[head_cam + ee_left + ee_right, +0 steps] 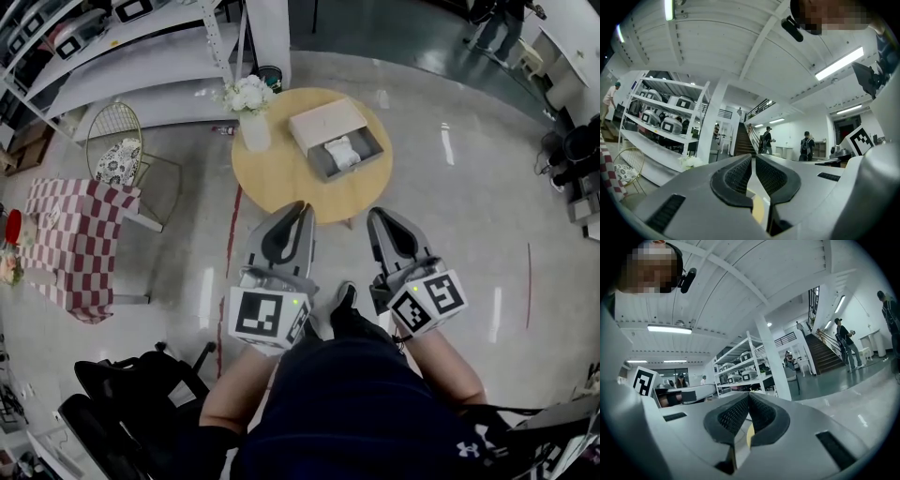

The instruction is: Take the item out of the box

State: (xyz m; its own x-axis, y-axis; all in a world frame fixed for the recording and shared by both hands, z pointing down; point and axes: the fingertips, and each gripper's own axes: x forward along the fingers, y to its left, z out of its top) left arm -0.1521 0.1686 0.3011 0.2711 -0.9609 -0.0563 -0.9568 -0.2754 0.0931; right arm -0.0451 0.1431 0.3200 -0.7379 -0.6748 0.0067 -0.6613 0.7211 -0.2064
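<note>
On a round wooden table [281, 178] lies an open box [318, 165] with a grey tray, its beige lid [324, 122] lying just behind it. A white item [341, 151] rests inside the tray. My left gripper [303, 207] and right gripper [379, 215] hang side by side in front of my body, short of the table's near edge and pointing toward it. Both are shut with nothing between the jaws. In the left gripper view the left gripper [753, 157] points level across the room, as does the right gripper [748, 395] in the right gripper view.
A white vase of white flowers [251, 108] stands at the table's left. A wire chair [117, 145] and a red-checked table [80, 239] are to the left, white shelving [141, 56] behind. A black chair [131, 394] sits near my left. People [806, 145] stand by a far staircase.
</note>
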